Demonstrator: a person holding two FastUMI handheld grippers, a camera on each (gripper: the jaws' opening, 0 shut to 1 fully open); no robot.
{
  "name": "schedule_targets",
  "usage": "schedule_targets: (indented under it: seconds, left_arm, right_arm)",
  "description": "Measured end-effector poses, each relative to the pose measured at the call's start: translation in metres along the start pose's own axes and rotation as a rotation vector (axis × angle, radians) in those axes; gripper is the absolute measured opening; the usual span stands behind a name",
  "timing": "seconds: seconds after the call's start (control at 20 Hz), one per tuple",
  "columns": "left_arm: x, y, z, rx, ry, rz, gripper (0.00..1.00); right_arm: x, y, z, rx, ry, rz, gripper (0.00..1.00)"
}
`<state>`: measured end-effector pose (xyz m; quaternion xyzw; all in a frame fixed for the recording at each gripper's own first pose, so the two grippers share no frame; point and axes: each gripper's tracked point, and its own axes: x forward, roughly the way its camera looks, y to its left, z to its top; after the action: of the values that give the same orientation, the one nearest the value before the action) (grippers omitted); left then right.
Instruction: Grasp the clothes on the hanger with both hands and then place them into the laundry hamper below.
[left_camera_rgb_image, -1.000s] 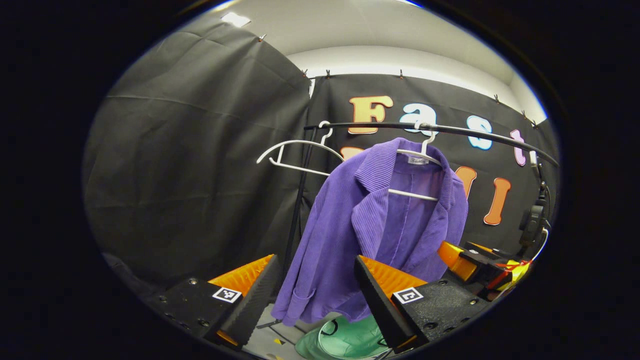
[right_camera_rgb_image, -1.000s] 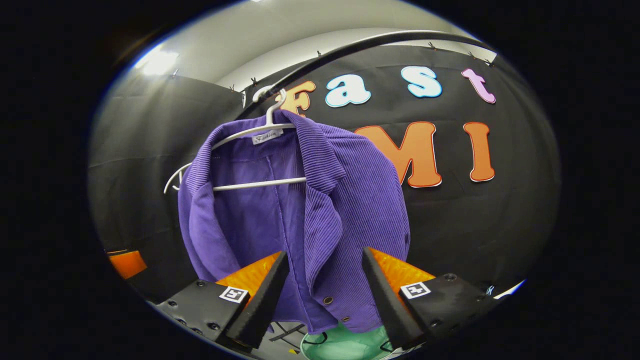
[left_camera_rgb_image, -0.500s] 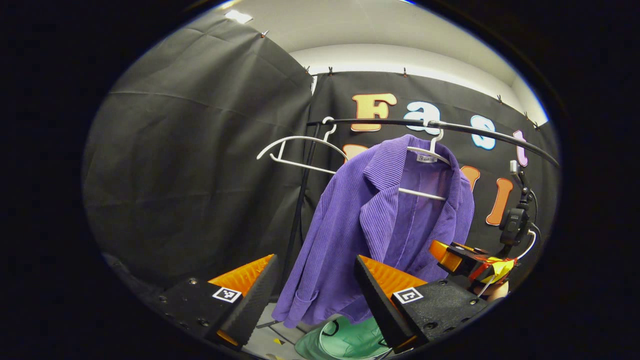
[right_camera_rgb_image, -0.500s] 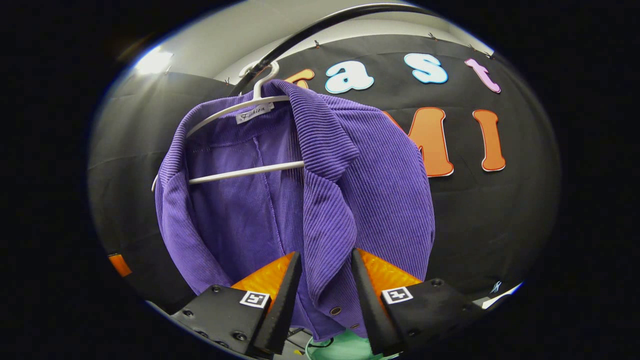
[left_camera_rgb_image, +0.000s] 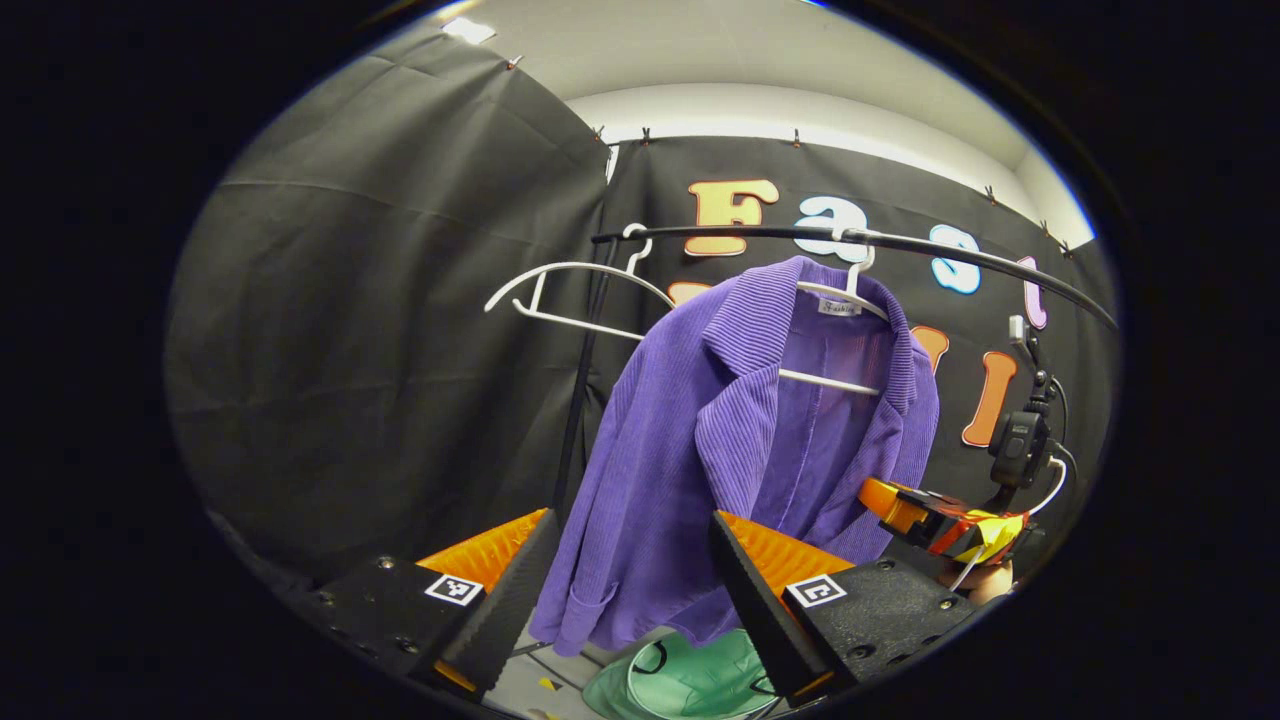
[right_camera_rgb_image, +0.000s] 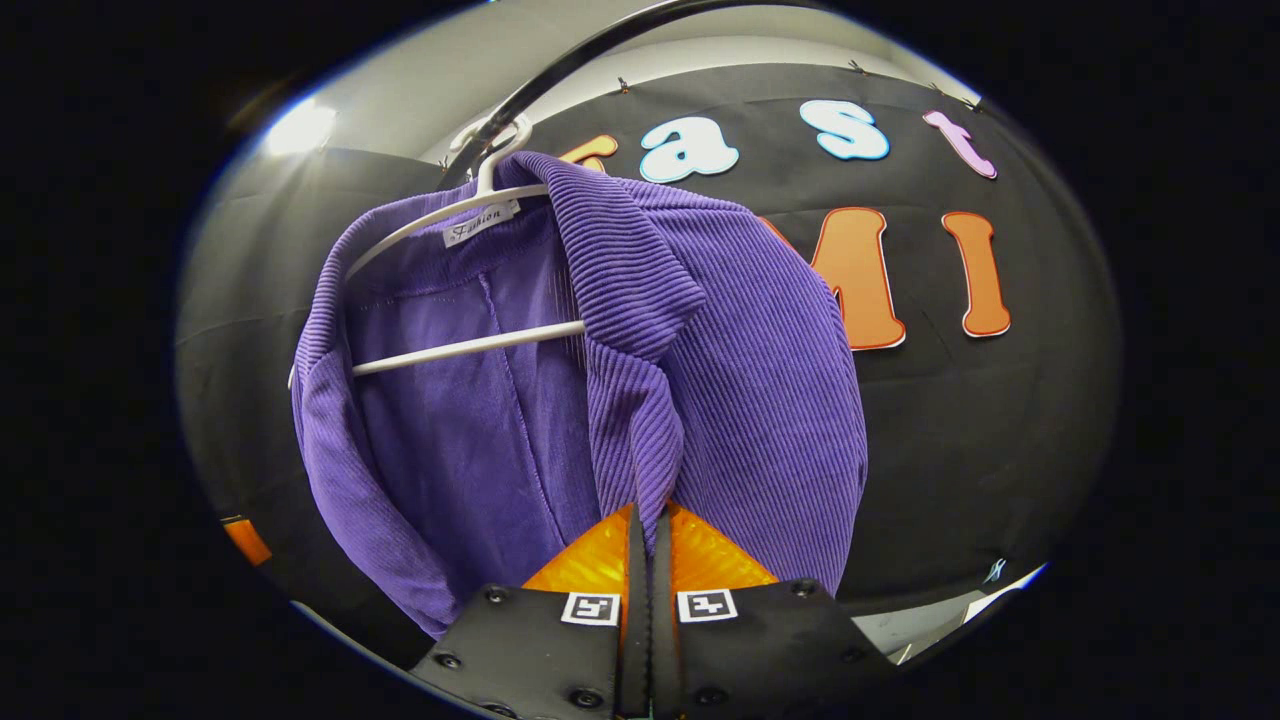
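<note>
A purple corduroy jacket (left_camera_rgb_image: 730, 450) hangs on a white hanger (left_camera_rgb_image: 838, 298) from a black rail (left_camera_rgb_image: 760, 232). In the left gripper view, my left gripper (left_camera_rgb_image: 628, 545) is open a little in front of the jacket's lower hem, touching nothing. Farther right, the right gripper (left_camera_rgb_image: 925, 515) is at the jacket's front edge. In the right gripper view, my right gripper (right_camera_rgb_image: 647, 515) is shut on the front edge of the jacket (right_camera_rgb_image: 720, 370), below the lapel. The hanger's bar (right_camera_rgb_image: 470, 345) crosses the open front. A green hamper (left_camera_rgb_image: 690, 682) sits on the floor beneath.
An empty white hanger (left_camera_rgb_image: 565, 290) hangs on the rail to the left of the jacket. The rail's black upright post (left_camera_rgb_image: 575, 400) stands behind the jacket's left side. Black cloth walls close the booth. A hand (left_camera_rgb_image: 985, 580) holds the right gripper.
My right gripper moved in and its fingers closed on the jacket's front edge. The left gripper stayed open and shifted only slightly.
</note>
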<state>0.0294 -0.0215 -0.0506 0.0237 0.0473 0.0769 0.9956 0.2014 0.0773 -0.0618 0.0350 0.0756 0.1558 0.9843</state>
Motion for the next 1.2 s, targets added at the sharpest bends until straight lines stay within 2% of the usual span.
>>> schedule_targets:
  seconds: [0.1,0.25,0.4,0.5,1.2]
  left_arm:
    - [0.007,-0.010,-0.003,-0.007,0.008,-0.012,0.96]
    - [0.015,-0.024,-0.006,-0.006,0.011,-0.031,0.92]
    - [0.023,-0.035,-0.002,-0.015,0.004,-0.050,0.99]
    - [0.030,-0.042,0.001,-0.030,-0.001,-0.067,0.92]
    - [0.083,-0.076,-0.010,0.021,0.025,-0.111,0.91]
  right_arm:
    - [0.000,0.002,0.002,-0.006,0.002,0.015,0.08]
    - [-0.003,0.002,0.005,-0.008,0.001,0.036,0.08]
    - [-0.006,0.000,0.007,-0.016,0.001,0.045,0.08]
    - [-0.007,0.001,0.008,-0.014,0.002,0.056,0.08]
    - [-0.025,-0.020,0.023,-0.017,-0.014,0.073,0.08]
